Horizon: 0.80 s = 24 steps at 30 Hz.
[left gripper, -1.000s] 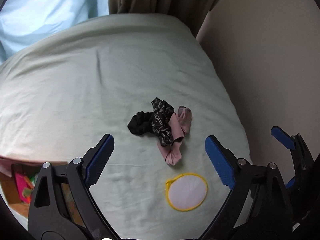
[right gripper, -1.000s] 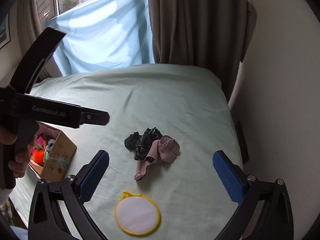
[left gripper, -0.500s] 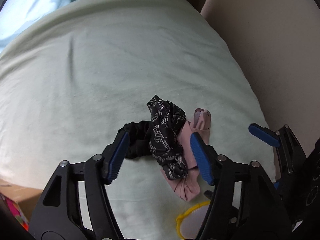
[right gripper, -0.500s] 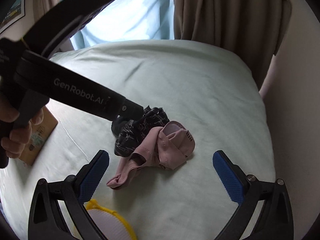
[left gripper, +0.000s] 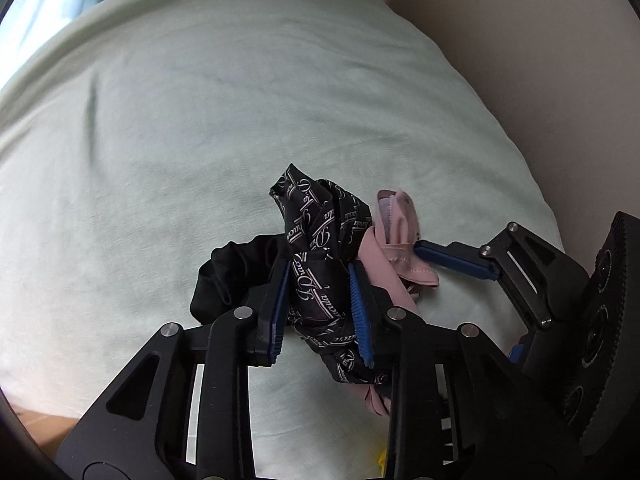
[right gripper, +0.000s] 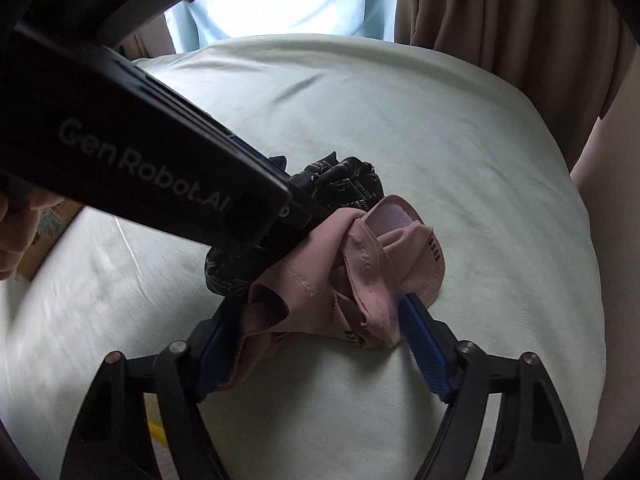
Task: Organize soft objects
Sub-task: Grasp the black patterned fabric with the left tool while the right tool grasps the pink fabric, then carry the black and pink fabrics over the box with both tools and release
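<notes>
- The left gripper (left gripper: 320, 304) is clenching the black printed cloth (left gripper: 320, 232), lying mid-bed (left gripper: 160, 120).
- The right gripper (right gripper: 320, 344) is closing around the pink garment (right gripper: 360, 272), lying just right of the black cloth.

My left gripper (left gripper: 320, 308) has its jaws clamped on the black, white-lettered satin cloth (left gripper: 320, 232). A crumpled pink fabric garment (left gripper: 394, 248) lies touching it on the pale green bed (left gripper: 200, 100).

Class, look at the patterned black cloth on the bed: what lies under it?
Under the patterned cloth a pink garment and a plain black one stick out, on the sheet. How far they run beneath is covered.
</notes>
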Available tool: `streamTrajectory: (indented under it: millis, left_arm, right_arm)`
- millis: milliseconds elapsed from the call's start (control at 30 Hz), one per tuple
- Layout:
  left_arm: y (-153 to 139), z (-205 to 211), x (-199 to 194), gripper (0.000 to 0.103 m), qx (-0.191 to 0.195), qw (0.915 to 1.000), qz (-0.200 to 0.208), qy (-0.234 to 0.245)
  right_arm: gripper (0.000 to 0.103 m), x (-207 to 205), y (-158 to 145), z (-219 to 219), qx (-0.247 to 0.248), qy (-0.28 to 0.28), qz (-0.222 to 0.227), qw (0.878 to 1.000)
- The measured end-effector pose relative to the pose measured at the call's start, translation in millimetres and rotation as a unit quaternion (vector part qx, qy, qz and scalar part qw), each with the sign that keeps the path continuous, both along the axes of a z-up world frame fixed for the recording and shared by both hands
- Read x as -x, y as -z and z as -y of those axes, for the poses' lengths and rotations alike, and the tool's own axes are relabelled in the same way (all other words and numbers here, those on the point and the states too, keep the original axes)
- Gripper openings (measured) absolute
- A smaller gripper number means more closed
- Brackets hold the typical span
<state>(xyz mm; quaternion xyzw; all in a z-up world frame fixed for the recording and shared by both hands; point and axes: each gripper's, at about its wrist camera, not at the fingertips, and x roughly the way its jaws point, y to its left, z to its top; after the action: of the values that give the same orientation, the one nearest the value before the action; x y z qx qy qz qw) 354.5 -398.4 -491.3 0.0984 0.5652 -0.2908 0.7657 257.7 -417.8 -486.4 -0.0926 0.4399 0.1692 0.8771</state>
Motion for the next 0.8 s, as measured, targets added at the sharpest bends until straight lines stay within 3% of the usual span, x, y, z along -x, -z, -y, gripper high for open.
streamTrajectory:
  millis: [233, 367, 800]
  left_arm:
    - [-5, -4, 3, 0.021, 0.012, 0.9999, 0.008, 0.004]
    - [-11, -8, 2, 0.021, 0.024, 0.9997, 0.007, -0.003]
    - [-49, -34, 9, 0.021, 0.051, 0.9983, 0.023, -0.014]
  right_arm:
    - [0.031, 1, -5, 8, -0.007, 0.025, -0.004, 1.0]
    - [0.021, 4, -11, 11, -0.011, 0.033, -0.006, 0.999]
    - [0.016, 9, -42, 12, -0.029, 0.059, 0.006, 0.998]
